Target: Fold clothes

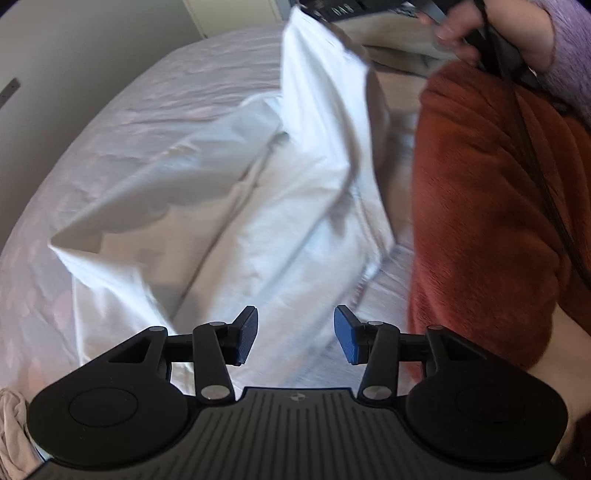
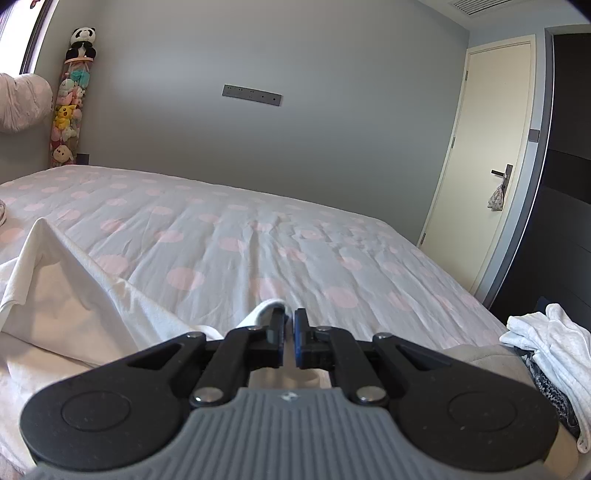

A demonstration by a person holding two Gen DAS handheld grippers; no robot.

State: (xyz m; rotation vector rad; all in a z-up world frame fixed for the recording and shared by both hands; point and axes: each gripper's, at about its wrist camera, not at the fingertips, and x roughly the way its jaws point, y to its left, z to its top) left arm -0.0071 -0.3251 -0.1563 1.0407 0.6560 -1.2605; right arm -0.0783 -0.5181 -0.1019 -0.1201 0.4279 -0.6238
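A white garment (image 1: 258, 206) lies crumpled on the bed, with one edge pulled up high toward the top of the left wrist view. My left gripper (image 1: 295, 338) hangs just above its near end, pointing steeply down, jaws open, nothing between the blue pads. My right gripper (image 2: 290, 332) is shut on a fold of the white garment (image 2: 74, 295), which trails off to the left over the bed. In the left wrist view the right gripper (image 1: 314, 11) shows at the top edge, holding that raised edge, with a person's hand (image 1: 458, 33) behind it.
The bed has a white sheet with pink dots (image 2: 258, 240). A person in a rust fleece (image 1: 480, 184) stands close on the right. A pile of white clothes (image 2: 554, 339) sits by the bed's right corner. A door (image 2: 487, 147) and a plush toy column (image 2: 70, 103) stand against the walls.
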